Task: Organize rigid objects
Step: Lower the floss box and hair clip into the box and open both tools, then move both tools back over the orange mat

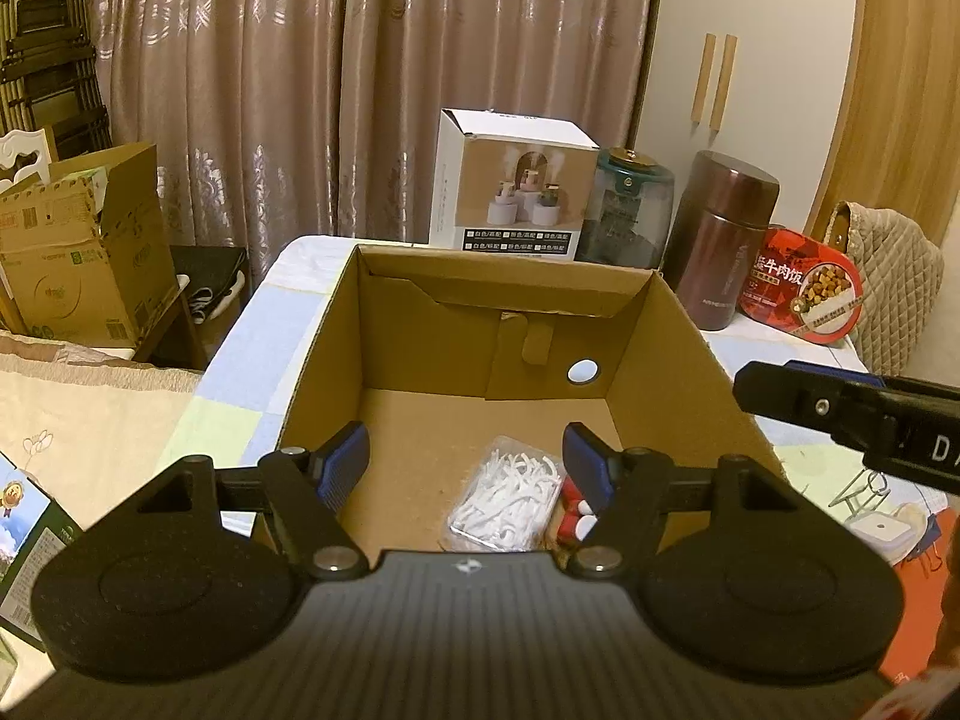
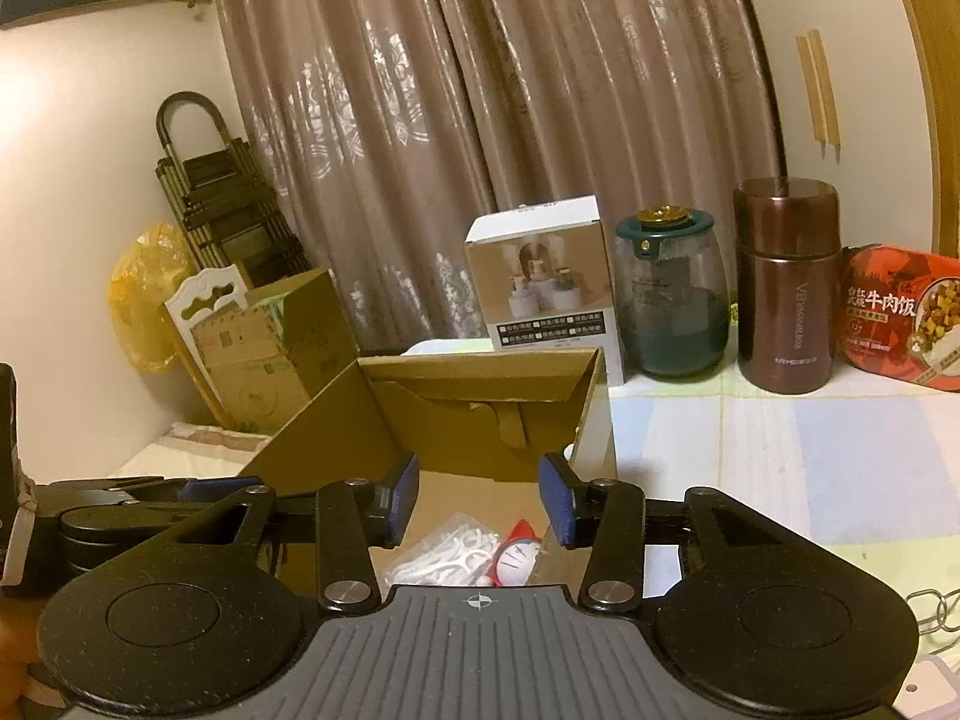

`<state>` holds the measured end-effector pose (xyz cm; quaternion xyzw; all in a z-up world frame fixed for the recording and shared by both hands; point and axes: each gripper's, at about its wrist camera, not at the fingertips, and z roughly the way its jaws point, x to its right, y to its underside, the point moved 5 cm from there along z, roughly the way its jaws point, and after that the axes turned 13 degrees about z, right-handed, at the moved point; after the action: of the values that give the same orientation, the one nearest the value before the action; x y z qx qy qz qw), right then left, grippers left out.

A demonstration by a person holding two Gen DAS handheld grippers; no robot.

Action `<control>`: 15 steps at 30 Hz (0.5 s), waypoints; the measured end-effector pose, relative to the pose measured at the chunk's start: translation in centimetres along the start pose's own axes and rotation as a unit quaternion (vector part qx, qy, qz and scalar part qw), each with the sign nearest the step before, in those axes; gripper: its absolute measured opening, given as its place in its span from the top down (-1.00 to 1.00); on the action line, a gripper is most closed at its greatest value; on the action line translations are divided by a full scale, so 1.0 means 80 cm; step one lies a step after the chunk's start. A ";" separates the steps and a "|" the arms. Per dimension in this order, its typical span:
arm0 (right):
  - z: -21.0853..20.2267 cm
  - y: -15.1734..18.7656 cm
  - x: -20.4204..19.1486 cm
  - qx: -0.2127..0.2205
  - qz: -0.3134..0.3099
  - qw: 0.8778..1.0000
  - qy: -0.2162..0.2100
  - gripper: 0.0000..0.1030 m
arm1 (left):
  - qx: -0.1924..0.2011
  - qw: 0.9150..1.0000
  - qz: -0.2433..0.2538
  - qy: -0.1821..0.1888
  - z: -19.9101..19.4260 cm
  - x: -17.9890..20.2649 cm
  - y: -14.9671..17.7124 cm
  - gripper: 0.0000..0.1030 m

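An open cardboard box (image 1: 678,372) stands on the table; it also shows in the right wrist view (image 2: 336,426). Inside lie a clear pack of white floss picks (image 1: 510,495) and a small red-and-white figure (image 1: 573,525), seen too in the right wrist view as the pack (image 2: 447,558) and the figure (image 2: 519,555). My left gripper (image 1: 465,468) is open and empty above the box's near side. My right gripper (image 2: 480,501) is open and empty above the box; it shows at the right in the left wrist view (image 1: 840,414).
Along the table's back stand a white humidifier carton (image 1: 510,192), a green-lidded glass jar (image 1: 630,204), a brown vacuum flask (image 1: 720,234) and a red beef-rice meal box (image 1: 804,288). A metal clip and white block (image 1: 882,516) lie right. Cardboard boxes (image 1: 78,258) stand left.
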<state>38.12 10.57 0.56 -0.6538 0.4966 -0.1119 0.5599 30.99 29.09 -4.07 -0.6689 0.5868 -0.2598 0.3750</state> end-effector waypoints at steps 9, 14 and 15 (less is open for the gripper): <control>-0.002 0.002 -0.003 0.001 -0.005 1.000 0.000 0.18 | 0.000 1.000 0.002 0.001 0.000 0.001 0.001 -0.29; -0.008 0.003 -0.004 0.005 -0.012 1.000 0.002 0.18 | 0.001 1.000 0.009 0.002 -0.003 0.006 0.001 -0.29; -0.010 0.002 -0.004 0.006 -0.013 1.000 0.002 0.18 | 0.002 1.000 0.009 0.002 -0.004 0.007 0.000 -0.29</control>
<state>37.31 10.34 0.79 -0.6561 0.4887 -0.1236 0.5616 30.83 28.47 -3.98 -0.6621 0.5934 -0.2592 0.3774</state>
